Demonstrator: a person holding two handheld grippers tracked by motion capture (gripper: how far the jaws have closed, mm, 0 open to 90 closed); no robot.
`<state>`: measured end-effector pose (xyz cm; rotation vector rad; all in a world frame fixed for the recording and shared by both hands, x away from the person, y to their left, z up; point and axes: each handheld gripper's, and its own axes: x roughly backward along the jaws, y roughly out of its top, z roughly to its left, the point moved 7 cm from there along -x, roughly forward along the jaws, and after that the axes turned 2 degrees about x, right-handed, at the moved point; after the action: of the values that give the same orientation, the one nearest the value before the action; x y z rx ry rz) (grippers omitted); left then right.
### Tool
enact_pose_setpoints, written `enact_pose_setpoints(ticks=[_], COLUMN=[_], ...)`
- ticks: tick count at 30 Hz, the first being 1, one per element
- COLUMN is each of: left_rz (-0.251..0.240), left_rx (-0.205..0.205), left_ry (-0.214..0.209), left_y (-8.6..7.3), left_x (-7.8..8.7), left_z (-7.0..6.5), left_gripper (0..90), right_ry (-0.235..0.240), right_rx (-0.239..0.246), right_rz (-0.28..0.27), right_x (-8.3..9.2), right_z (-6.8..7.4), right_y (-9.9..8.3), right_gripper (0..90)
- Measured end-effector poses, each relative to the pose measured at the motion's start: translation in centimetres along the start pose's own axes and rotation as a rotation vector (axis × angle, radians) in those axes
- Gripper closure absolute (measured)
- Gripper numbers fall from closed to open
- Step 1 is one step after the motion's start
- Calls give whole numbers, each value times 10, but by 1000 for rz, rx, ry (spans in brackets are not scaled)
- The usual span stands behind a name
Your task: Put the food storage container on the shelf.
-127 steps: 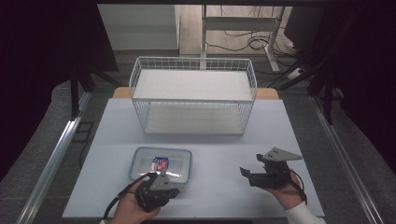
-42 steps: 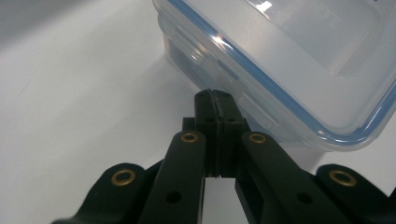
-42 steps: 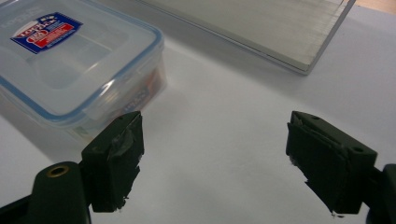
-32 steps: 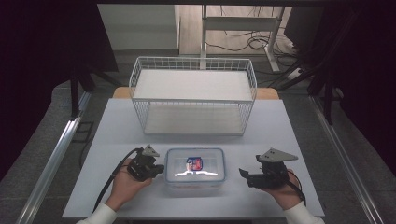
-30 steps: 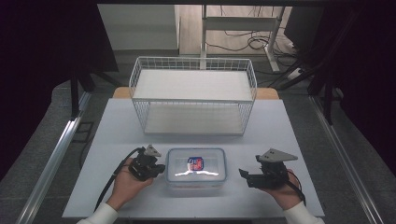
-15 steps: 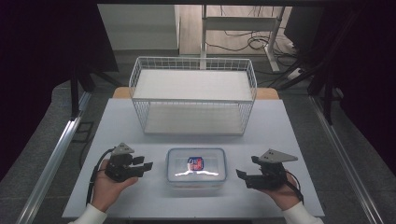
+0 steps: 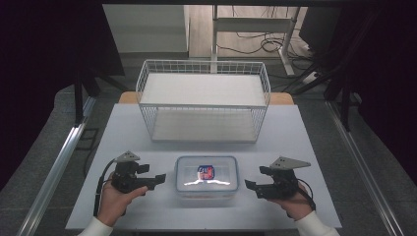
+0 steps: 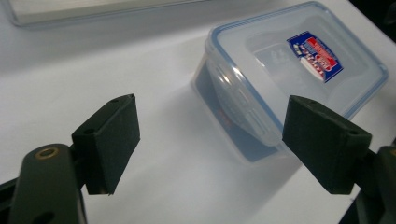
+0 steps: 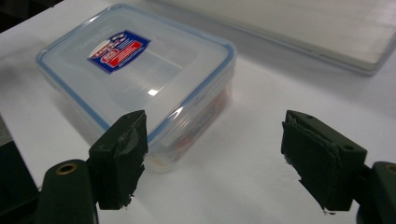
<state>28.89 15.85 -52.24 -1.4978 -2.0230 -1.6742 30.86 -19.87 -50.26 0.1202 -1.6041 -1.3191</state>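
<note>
The white tabletop (image 7: 295,147) carries a wire basket (image 7: 204,101) behind the clear lidded box (image 7: 206,179). The left gripper (image 7: 160,178) waits just left of the box, its fingers (image 8: 109,142) just opened, nothing between. The right gripper (image 7: 251,187) waits just right, fingers (image 9: 322,158) apart.

Table (image 7: 295,132): white top, a wooden edge showing at its far corners.
Floor (image 7: 44,142): grey, with a metal rail (image 7: 59,172) along the left.
Beyond: white desk frame (image 7: 255,24), cables (image 7: 260,46) on a wooden floor.
Sides: dark curtains (image 7: 49,49).
</note>
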Motion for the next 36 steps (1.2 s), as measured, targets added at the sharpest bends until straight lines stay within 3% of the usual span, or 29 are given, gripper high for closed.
enact_pose_setpoints(ticks=[7, 8, 12, 21, 33, 36], left_rz=[-1, 2, 9, 58, 101, 110], left_rx=[40, 43, 51, 124, 139, 149], left_ry=[-64, -99, -123, -227, -306, -314], left_y=[2, 3, 3, 5, -2, -3], left_x=[-6, -9, -15, -44, -60, -63], left_z=[-6, -8, -11, -15, -23, -23], left_gripper=[156, 150, 131, 116, 152, 162], right_ry=[29, 33, 38, 66, 51, 73], right_rx=[-25, -28, -35, -41, -38, -61], right_rz=[12, 9, 12, 25, 23, 26], right_x=[-3, -2, -4, -12, -12, -15], right_z=[3, 4, 4, 9, 7, 8], right_y=[-3, -3, -3, -3, -2, -2], right_gripper=[230, 229, 228, 214, 209, 205])
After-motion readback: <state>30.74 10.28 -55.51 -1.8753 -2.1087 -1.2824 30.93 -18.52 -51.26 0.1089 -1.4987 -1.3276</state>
